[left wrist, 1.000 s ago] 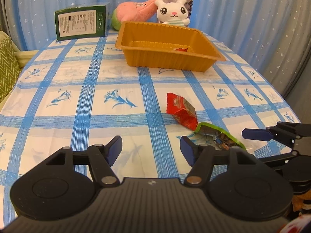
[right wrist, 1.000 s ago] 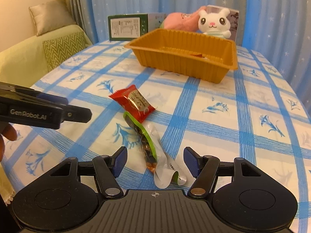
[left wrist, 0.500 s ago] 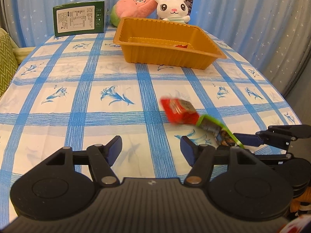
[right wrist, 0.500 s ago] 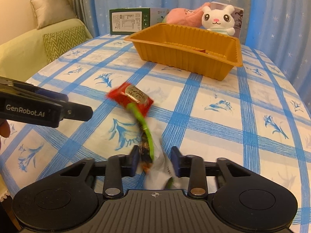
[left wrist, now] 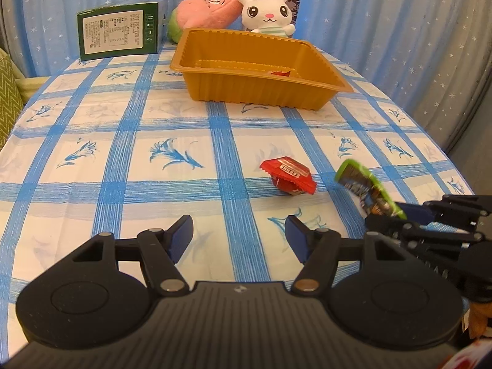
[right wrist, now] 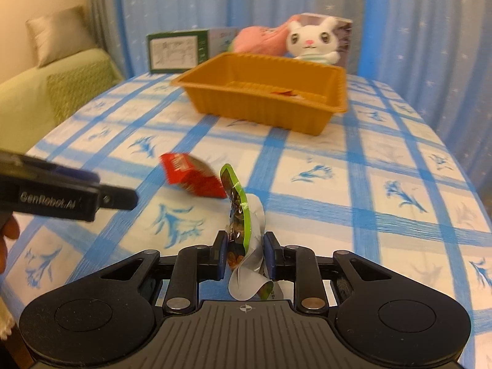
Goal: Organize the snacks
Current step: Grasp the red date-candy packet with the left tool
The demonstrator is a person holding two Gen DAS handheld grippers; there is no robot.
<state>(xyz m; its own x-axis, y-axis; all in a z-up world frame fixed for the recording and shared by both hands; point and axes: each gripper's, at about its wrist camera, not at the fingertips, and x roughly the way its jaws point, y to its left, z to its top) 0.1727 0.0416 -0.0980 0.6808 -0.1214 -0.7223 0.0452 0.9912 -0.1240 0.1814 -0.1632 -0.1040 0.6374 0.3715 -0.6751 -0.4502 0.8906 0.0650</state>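
My right gripper (right wrist: 244,250) is shut on a green-edged snack packet (right wrist: 241,215), which stands tilted up off the cloth; the same packet (left wrist: 367,189) and gripper (left wrist: 399,215) show at the right of the left wrist view. A red snack packet (left wrist: 289,175) lies on the tablecloth just left of it, also seen as the red packet (right wrist: 192,178). My left gripper (left wrist: 238,240) stands open over the cloth with nothing between its fingers; one of its fingers (right wrist: 77,196) shows at the left of the right wrist view. The orange tray (left wrist: 255,89) sits farther back, with a red wrapper inside.
A green box (left wrist: 118,33), a pink plush (left wrist: 206,12) and a white bunny plush (left wrist: 267,15) stand behind the tray by the blue curtain. The table's right edge (left wrist: 455,166) is close. A green sofa (right wrist: 40,98) lies beyond the left edge.
My right gripper closed on the green-edged packet and raised its far end off the cloth. The red packet, which lay against it, got nudged and shifted. The left gripper stayed open.
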